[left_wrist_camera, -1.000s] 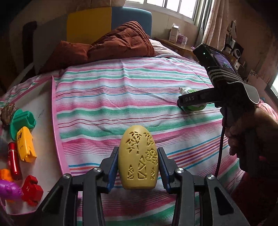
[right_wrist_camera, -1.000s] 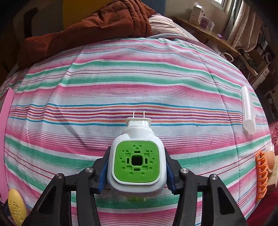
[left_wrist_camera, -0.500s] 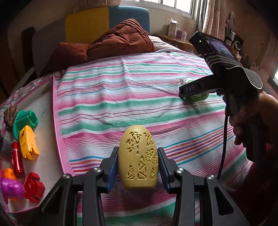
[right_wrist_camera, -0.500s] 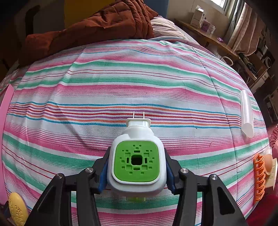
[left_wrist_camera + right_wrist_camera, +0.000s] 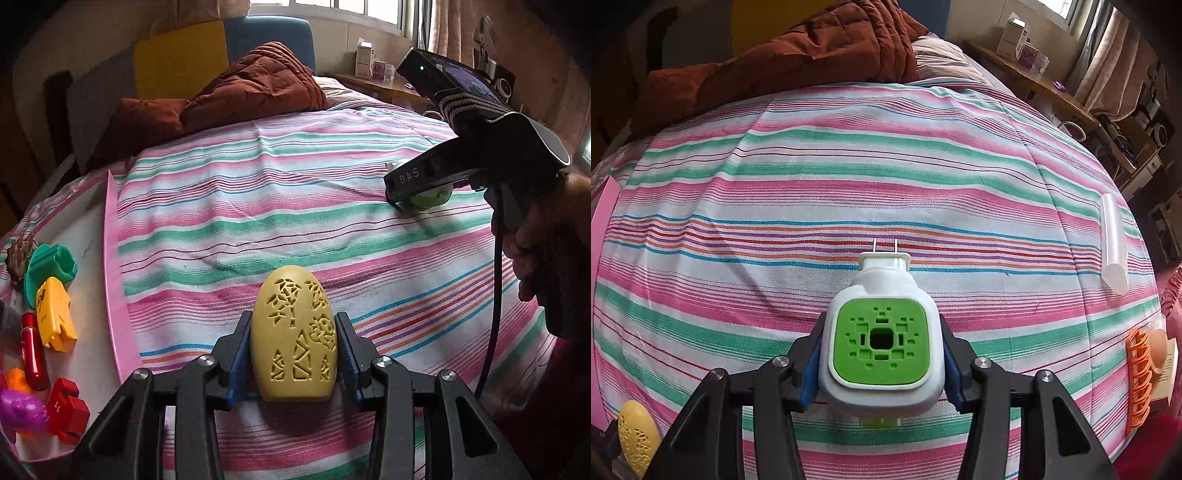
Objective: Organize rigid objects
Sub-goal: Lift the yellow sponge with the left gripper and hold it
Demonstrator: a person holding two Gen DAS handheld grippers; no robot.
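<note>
My left gripper (image 5: 293, 343) is shut on a yellow egg-shaped object (image 5: 293, 332) with cut-out patterns, held just above the striped bedspread (image 5: 295, 206). My right gripper (image 5: 881, 350) is shut on a white plug-in device with a green square face (image 5: 881, 339), its two prongs pointing away. In the left wrist view the right gripper (image 5: 424, 188) appears at the right in a person's hand (image 5: 543, 251), with the white and green device (image 5: 430, 197) partly hidden behind it. The yellow egg (image 5: 635, 432) also shows at the bottom left of the right wrist view.
A pink-rimmed white tray (image 5: 110, 266) at the left holds a green piece (image 5: 48, 266), a yellow piece (image 5: 55, 317), a red tube (image 5: 33, 350), a red block (image 5: 68, 410) and a purple toy (image 5: 20, 410). A clear tube (image 5: 1113, 240) and an orange clip (image 5: 1139, 380) lie at the bed's right. A brown quilt (image 5: 240, 88) lies at the head.
The left wrist view has tilted up and rolled a little, so the tray and the right gripper sit slightly differently in it. Both grips are unchanged.
</note>
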